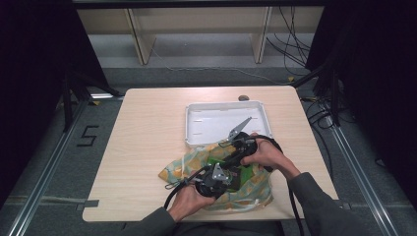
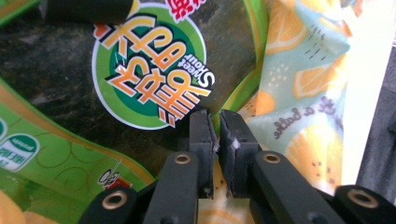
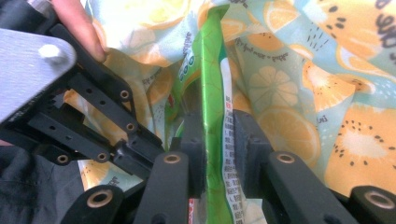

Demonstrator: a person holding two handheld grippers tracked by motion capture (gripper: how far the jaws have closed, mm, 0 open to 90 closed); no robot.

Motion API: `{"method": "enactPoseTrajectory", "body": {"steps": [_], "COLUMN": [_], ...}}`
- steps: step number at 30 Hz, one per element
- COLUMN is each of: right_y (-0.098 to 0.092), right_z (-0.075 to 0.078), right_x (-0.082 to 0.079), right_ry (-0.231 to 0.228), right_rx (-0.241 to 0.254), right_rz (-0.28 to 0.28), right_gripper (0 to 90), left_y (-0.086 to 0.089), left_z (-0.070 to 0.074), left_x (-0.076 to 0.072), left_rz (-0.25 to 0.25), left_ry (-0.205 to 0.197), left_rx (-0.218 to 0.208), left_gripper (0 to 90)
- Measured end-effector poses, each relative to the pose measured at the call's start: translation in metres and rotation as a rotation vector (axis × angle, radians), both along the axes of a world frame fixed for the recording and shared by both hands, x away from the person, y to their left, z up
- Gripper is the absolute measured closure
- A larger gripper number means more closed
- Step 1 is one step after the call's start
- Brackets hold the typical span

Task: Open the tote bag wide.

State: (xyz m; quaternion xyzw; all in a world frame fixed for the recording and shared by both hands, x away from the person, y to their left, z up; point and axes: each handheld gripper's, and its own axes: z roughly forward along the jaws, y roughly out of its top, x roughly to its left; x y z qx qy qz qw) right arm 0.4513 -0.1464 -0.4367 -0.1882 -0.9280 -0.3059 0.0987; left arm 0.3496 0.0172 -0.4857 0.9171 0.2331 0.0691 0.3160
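Pinching the green snack packet [image 3: 215, 116] edge-on, my right gripper [image 3: 215, 135] had both pads tight on the wrapper's seam, low centre of the right gripper view, the fruit-print cloth bag [image 3: 327, 93] spread behind it. My left gripper [image 2: 215, 133] had its jaws nearly together on a thin fold of that bag's rim, bottom centre of the left gripper view, the packet's round green-and-orange label sitting just above them.

In the high view everything was bunched low and centre: left gripper [image 1: 215, 178] at the bag's near side, right gripper [image 1: 244, 146] at its upper edge, packet [image 1: 231, 169] half inside the bag [image 1: 246, 189].

To do this step well, I judged, the left had to keep the mouth pinned open and steady while the right drew the packet along its own length, not sideways, so the wrapper would not buckle or drag the cloth. A grip that close to the seam could slip; I would have eased, not yanked.

The bag lay on a pale wooden table [image 1: 147, 147]. A white tray [image 1: 211, 123] sat empty just above it at centre. Beyond the table's top edge I saw grey floor, loose cables [image 1: 290, 44] at upper right, and dark curtains on both sides.
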Motion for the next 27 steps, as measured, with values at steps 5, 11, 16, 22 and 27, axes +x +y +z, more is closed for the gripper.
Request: {"method": "enactPoseTrajectory", "body": {"steps": [5, 11, 16, 22, 27], "right_y": [-0.001, -0.004, -0.008, -0.009, -0.01], "right_z": [0.0, 0.001, 0.004, 0.007, 0.008], "right_x": [0.002, 0.001, 0.0, -0.003, -0.003], "right_ry": [0.005, -0.028, -0.024, -0.016, -0.036], "right_rx": [0.006, 0.013, 0.018, 0.008, 0.006], "right_rz": [0.017, 0.007, -0.006, -0.03, -0.024], "right_gripper": [76.7, 76.7, 76.8, 76.8, 76.8], "left_y": [-0.001, 0.006, 0.02, 0.037, 0.055], "left_z": [0.003, 0.024, 0.046, 0.073, 0.09], "left_x": [-0.003, -0.006, -0.01, -0.01, -0.002], "left_rz": [0.003, -0.003, 0.018, 0.042, 0.104], "left_ry": [-0.002, -0.029, -0.038, -0.068, -0.103], "left_rx": [-0.026, -0.081, -0.119, -0.141, -0.161], "left_gripper": [80.5, 71.5, 62.5, 55.1, 51.1]}}
